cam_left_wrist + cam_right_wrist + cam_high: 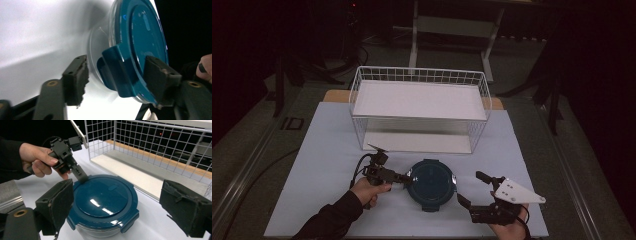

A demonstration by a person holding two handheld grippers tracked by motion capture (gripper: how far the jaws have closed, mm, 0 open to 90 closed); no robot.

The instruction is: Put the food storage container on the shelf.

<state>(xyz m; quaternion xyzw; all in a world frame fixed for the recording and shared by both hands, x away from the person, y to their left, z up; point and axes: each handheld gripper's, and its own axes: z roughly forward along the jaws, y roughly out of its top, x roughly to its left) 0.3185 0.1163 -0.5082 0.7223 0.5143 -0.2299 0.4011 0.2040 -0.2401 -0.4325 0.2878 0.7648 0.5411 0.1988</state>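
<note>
From the high view, a round container (430, 184) with a dark blue lid sits on the white table (322, 150), near the front edge and just in front of a white wire basket shelf (419, 107). The left gripper (406, 177) reaches to the container's left rim, and the right gripper (473, 190) waits just beside its right side with its jaws spread wide and nothing in them. In the left gripper view, the jaws sit on both sides of a blue clip flap (117, 72) on the lid (142, 42); one pad is right by the lid's top, the other pad stands off the clear bowl (98, 50), so it is not squeezing yet and holds nothing. In the right gripper view, the container (103, 202) sits between the two wide jaws but apart from them, and the other gripper's tip rests at the far rim of the lid. The bowl looks like clear, hard glass or plastic, so it may be a bit heavy, smooth and slippery, and it could crack if dropped. The lid looks stiff. The clip flaps look like the best spots to grab, or the rim from both sides.
</note>
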